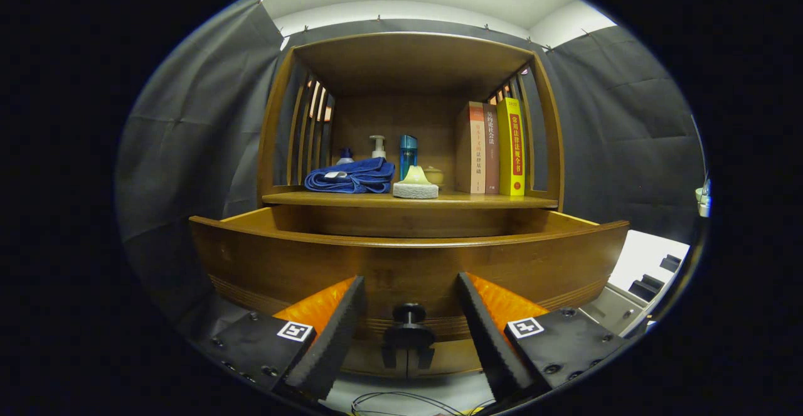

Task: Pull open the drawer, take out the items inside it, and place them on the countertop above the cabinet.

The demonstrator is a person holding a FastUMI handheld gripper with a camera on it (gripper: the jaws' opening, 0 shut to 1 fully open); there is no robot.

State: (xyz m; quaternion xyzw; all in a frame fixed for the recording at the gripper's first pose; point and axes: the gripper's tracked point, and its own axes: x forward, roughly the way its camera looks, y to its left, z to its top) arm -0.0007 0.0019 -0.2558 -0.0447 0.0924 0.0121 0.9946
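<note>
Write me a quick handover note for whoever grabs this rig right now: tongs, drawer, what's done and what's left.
Tongs: open, one finger on each side of the drawer knob, not pressing it.
Drawer: already pulled out below the countertop; its inside is hidden behind the front panel, so the contents can't be told.
On the countertop: blue towel, bottles, sponge, books.
Left: lift the tongs over the drawer, take the items out, set them on the countertop.

drawer (301, 259) brown wood | towel (351, 176) blue | bottle (408, 152) teal | book (511, 146) yellow | wall cloth (188, 140) grey
</note>
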